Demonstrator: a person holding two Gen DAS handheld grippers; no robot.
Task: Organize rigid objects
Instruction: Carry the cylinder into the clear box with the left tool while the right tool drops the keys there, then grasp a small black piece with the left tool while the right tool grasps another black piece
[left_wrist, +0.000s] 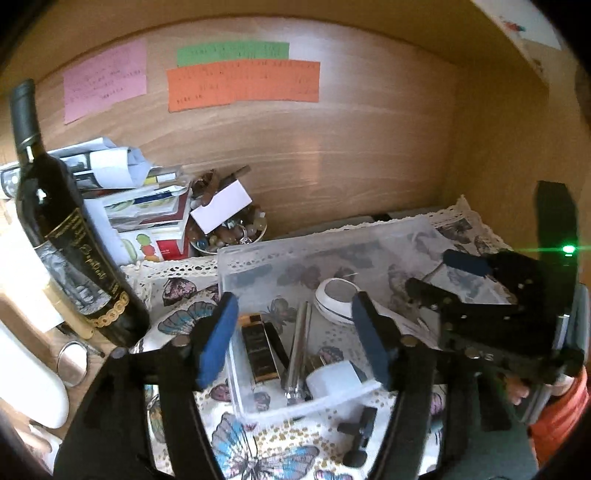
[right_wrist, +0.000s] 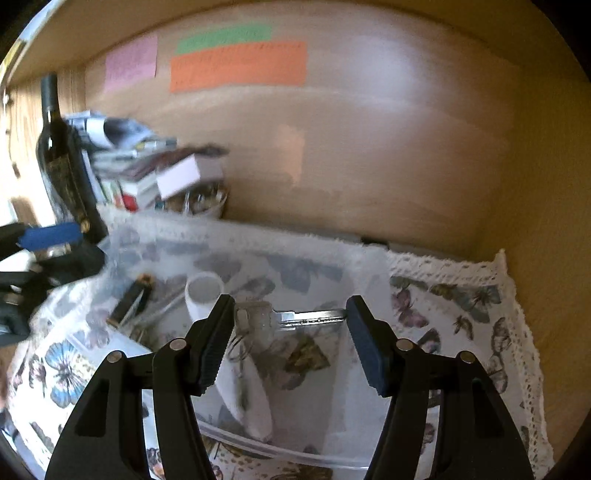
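Both wrist views close above shared bin (left_wrist: 258, 254)

A home shelf nook: wine bottle (left_wrist: 70, 251), butterfly cloth (right_wrist: 461, 306), sticky notes (left_wrist: 242, 85).

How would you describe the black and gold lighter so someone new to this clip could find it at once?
Start at the clear plastic bin on the butterfly-print tablecloth. Inside its near left corner lies the black rectangular lighter with gold ends, beside a slim silver metal tube. It is the only dark, boxy item there; its neighbours are silver or white.
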